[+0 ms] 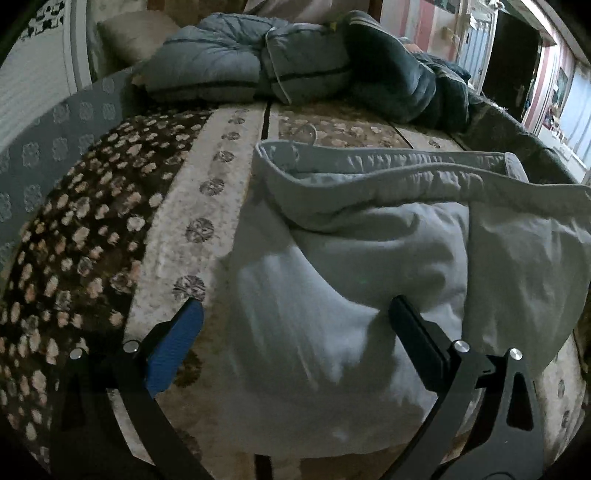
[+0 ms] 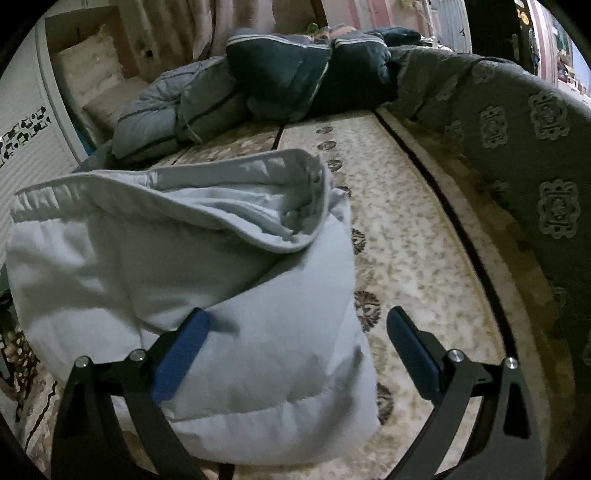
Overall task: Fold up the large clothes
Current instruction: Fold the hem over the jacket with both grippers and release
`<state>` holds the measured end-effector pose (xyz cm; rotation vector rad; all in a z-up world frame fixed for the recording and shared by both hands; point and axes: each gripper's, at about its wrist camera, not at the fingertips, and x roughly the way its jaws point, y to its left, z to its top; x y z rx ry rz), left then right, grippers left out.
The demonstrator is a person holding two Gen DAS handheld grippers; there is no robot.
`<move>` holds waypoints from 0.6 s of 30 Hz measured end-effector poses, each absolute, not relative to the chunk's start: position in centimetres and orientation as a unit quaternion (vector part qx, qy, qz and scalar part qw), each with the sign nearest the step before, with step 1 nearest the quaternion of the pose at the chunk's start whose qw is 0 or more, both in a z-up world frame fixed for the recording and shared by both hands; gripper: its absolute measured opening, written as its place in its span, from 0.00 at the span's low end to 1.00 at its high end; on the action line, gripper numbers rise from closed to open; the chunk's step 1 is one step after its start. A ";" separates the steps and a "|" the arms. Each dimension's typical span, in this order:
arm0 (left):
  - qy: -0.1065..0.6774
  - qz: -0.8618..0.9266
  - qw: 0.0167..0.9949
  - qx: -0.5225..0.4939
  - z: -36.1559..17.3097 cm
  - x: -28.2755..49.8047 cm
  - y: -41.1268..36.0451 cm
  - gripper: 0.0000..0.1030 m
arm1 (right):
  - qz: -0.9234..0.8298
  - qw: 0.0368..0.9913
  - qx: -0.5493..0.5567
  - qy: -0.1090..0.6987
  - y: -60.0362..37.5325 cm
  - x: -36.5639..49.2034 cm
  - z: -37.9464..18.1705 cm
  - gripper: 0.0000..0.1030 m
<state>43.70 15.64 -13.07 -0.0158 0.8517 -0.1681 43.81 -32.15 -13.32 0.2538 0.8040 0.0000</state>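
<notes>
A pale, thick garment point(image 1: 351, 258) lies folded on the patterned bed cover point(image 1: 177, 221), its elastic waistband at the far end. My left gripper point(image 1: 295, 306) hangs open and wide over the garment's near left edge. Its blue pad point(image 1: 177, 347) is over the cover and the black finger point(image 1: 417, 343) is over the cloth. In the right wrist view the same garment point(image 2: 184, 258) fills the left half. My right gripper point(image 2: 298, 314) is open over its near right corner, one pad point(image 2: 181, 358) above the cloth and the other point(image 2: 413, 350) above the cover point(image 2: 424, 240). Neither gripper holds anything.
Grey and dark padded jackets point(image 1: 258, 66) point(image 2: 288, 74) are heaped at the far end of the bed. A grey patterned throw point(image 2: 517, 147) point(image 1: 55, 147) runs along both sides. A beige pillow point(image 1: 129, 33) sits at the back left, and a dark doorway point(image 1: 513, 62) is at the far right.
</notes>
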 end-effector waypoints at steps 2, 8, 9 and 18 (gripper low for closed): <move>0.415 -0.084 0.906 -0.013 -13.4 43.9 15.7 0.97 | 0.003 0.910 0.129 0.393 -32.2 44.1 -13.8 0.95; 0.417 -0.082 0.905 -0.013 -14.1 44.5 15.1 0.97 | 0.013 0.912 0.119 0.393 -31.2 44.5 -14.2 0.95; 0.417 -0.083 0.905 -0.011 -14.2 44.5 14.9 0.97 | 0.016 0.912 0.118 0.393 -31.1 44.5 -14.3 0.95; 0.422 -0.106 0.900 0.020 -14.4 45.0 13.1 0.85 | 0.038 0.916 0.089 0.388 -29.7 44.6 -14.4 0.78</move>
